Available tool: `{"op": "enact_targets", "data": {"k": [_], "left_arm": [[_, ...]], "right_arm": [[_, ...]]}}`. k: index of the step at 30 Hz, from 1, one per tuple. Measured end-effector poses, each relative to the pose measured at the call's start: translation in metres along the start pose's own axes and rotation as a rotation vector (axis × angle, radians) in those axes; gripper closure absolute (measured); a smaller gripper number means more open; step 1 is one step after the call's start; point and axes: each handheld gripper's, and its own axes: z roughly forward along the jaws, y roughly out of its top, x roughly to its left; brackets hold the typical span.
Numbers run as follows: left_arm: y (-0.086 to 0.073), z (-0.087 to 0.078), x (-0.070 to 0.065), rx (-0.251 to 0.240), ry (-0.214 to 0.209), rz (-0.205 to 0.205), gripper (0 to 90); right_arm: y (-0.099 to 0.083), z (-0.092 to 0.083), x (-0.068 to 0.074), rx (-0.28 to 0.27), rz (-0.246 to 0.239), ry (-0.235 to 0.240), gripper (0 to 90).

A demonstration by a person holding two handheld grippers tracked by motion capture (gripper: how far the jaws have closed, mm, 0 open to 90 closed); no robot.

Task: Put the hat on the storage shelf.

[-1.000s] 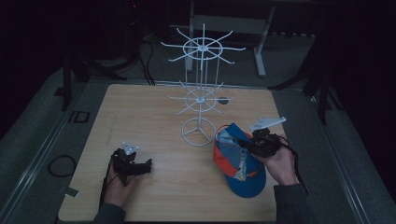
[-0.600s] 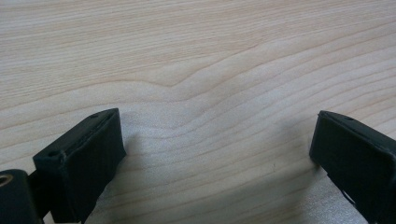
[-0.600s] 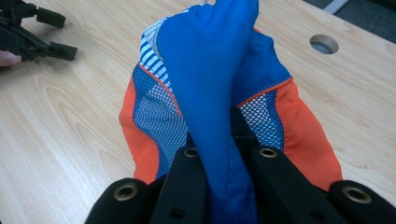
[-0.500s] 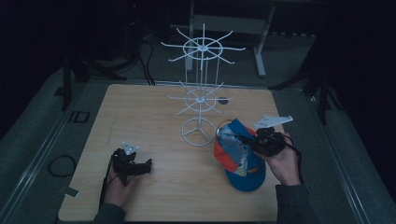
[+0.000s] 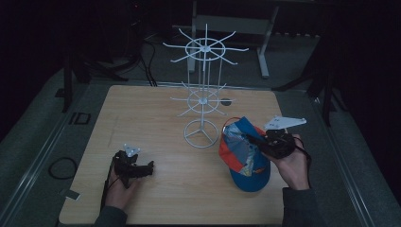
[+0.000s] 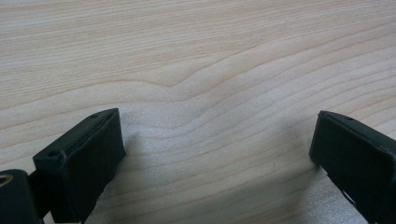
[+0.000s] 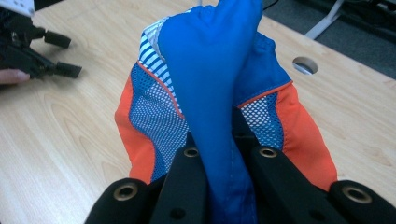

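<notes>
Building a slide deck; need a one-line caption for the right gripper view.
Right gripper pinches a fold of a blue-and-orange mesh cap above the wooden table.

My two grippers are black. The left gripper (image 6: 215,154) has thick, blocky jaws with small holes near their tips. The right gripper (image 7: 224,163) has round brass-ringed screw holes along its jaws and a pale three-cornered plate (image 5: 283,123) on top. I wear dark sleeves (image 5: 300,208).
</notes>
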Motion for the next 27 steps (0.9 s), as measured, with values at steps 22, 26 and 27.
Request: {"op": "enact_targets", "data": {"k": [22,26,27], "left_arm": [[0.0,0.0,0.0,-0.001,0.0,0.0,3.4],[0.0,0.0,0.0,0.0,0.0,0.0,3.4],[0.0,0.0,0.0,0.0,0.0,0.0,3.4]], "right_arm": [[0.009,-0.026,-0.002,-0.121,-0.029,-0.027,88.4],[0.01,-0.029,-0.002,-0.144,-0.021,-0.024,88.4],[0.01,-0.029,-0.003,-0.147,-0.022,-0.023,88.4]]}}
